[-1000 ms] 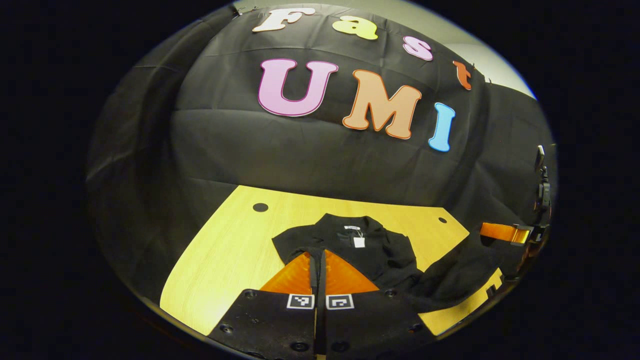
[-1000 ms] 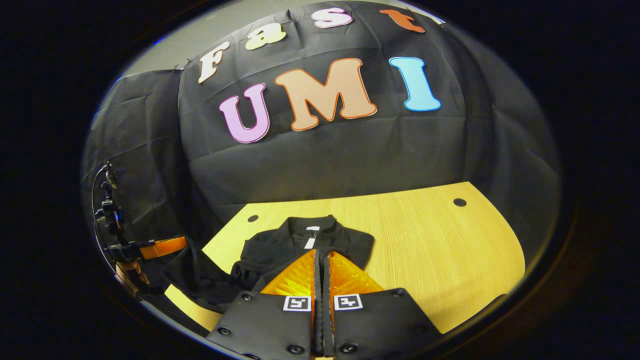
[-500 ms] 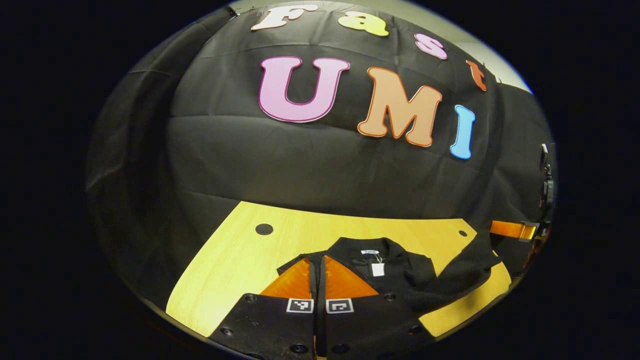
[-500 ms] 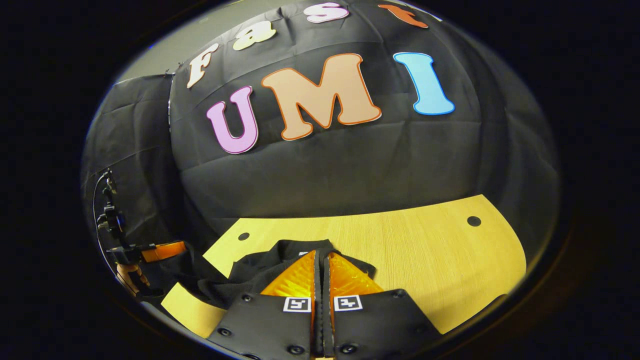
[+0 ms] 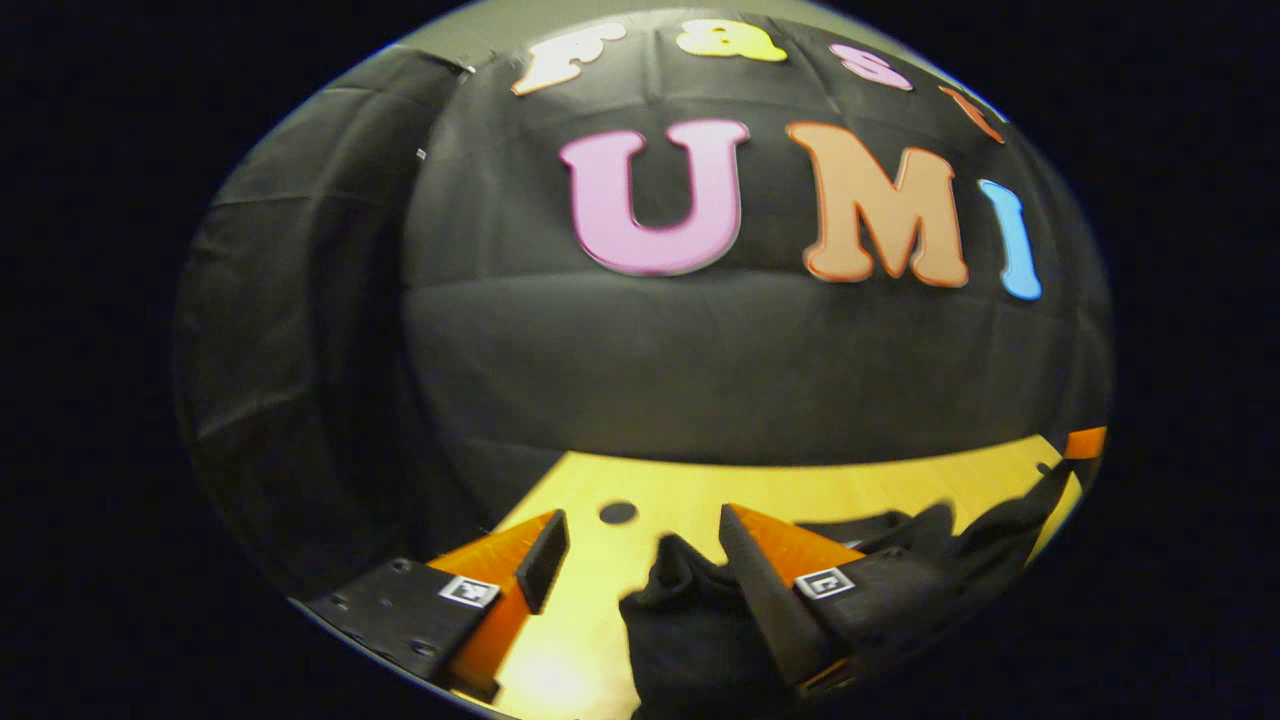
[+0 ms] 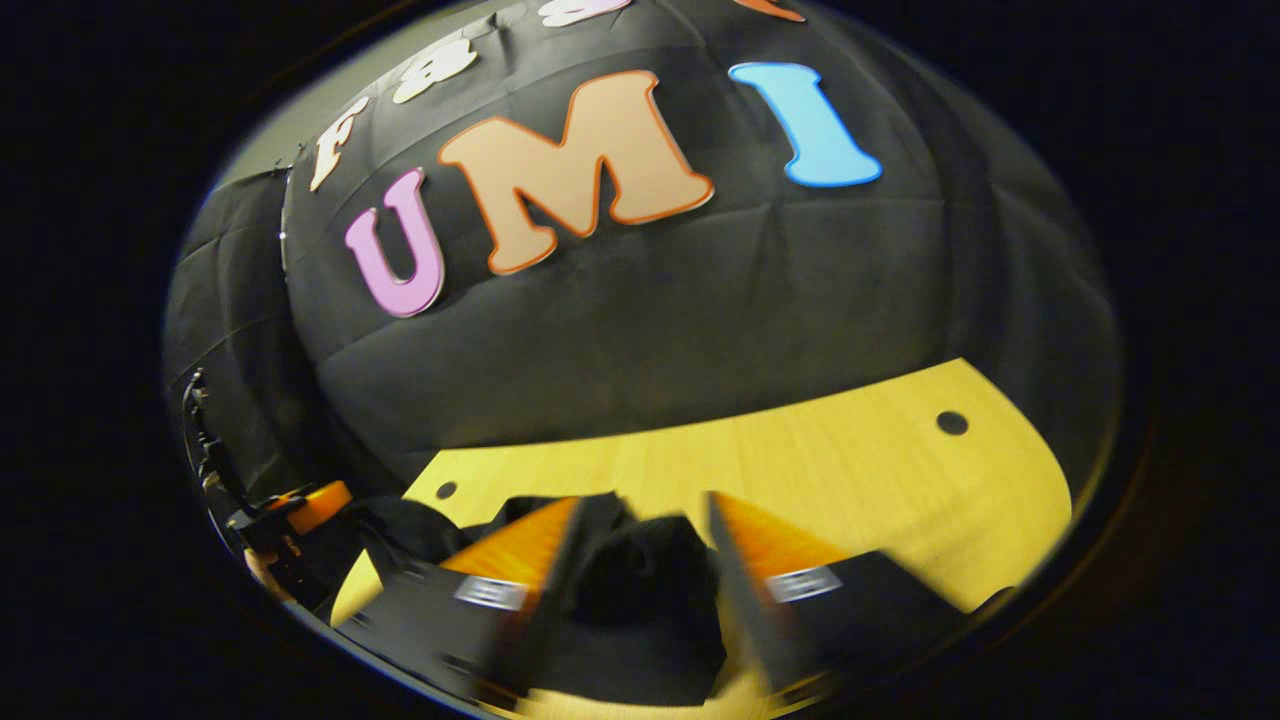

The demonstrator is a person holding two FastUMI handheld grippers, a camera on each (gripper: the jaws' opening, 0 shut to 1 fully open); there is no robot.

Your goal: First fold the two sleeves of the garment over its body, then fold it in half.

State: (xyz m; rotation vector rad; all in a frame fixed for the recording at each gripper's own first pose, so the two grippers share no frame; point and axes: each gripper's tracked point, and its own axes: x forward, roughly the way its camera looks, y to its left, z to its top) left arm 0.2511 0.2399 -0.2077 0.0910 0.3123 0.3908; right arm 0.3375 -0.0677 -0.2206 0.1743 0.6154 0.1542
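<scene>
The black garment (image 5: 690, 625) lies bunched on the yellow wooden table (image 5: 700, 495). In the left gripper view my left gripper (image 5: 640, 540) stands open low over the table, and the cloth's edge sits just inside its right finger (image 5: 760, 590). The right gripper view is blurred with motion. There the garment (image 6: 640, 590) lies in the gap of my open right gripper (image 6: 640, 515), and neither finger presses on it. The left gripper (image 6: 310, 505) appears at that view's far left, beside more black cloth. The right gripper (image 5: 1085, 442) peeks in at the far right of the left gripper view.
The booth's black cloth wall rises right behind the table (image 6: 850, 470). Small round holes (image 5: 618, 513) (image 6: 951, 422) mark the tabletop near its back edge. Bare wood stretches to the right of the garment in the right gripper view.
Both grippers were shut on the garment's hem and carried it toward the collar. Now both have opened and let the cloth drop, and both views have tilted lower over the table.
</scene>
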